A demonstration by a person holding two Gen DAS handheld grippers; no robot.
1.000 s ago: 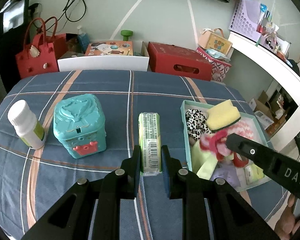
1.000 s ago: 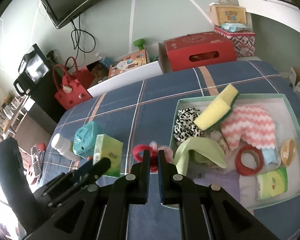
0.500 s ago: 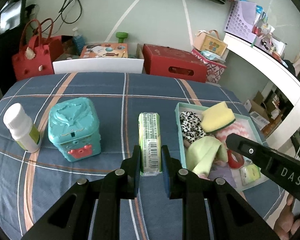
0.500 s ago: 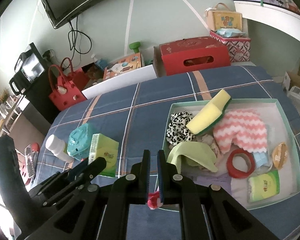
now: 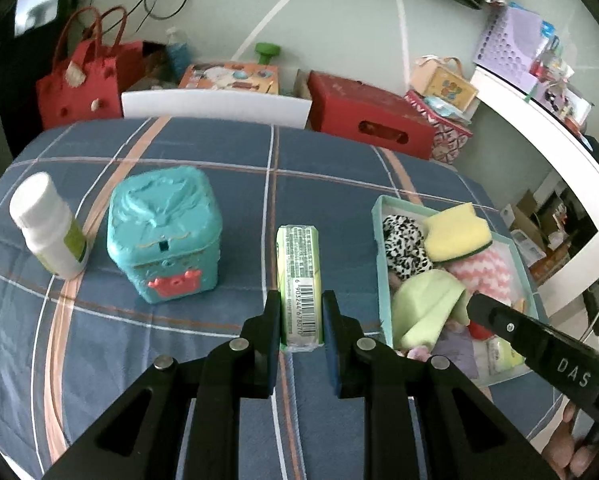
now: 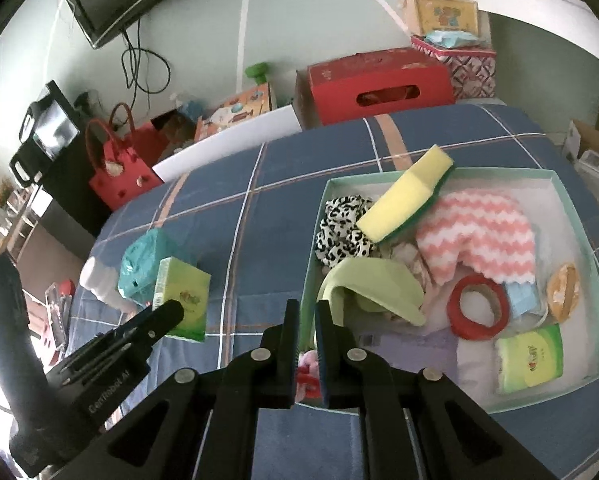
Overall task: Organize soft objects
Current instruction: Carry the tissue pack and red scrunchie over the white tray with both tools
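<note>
Two hand-held grippers are working over the checked worktop. Left hand-held gripper is clamping the green tissue pack, just left of the teal box. Right hand-held gripper is gripping a pink-and-red soft item, jaws nearly closed, at the box's near-left corner.

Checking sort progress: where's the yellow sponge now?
In the teal tray, right of the table: the yellow sponge leans at its far left, between the leopard scrunchie and pink zigzag cloth.

Two tissue packs, one sponge, one tape roll.
</note>
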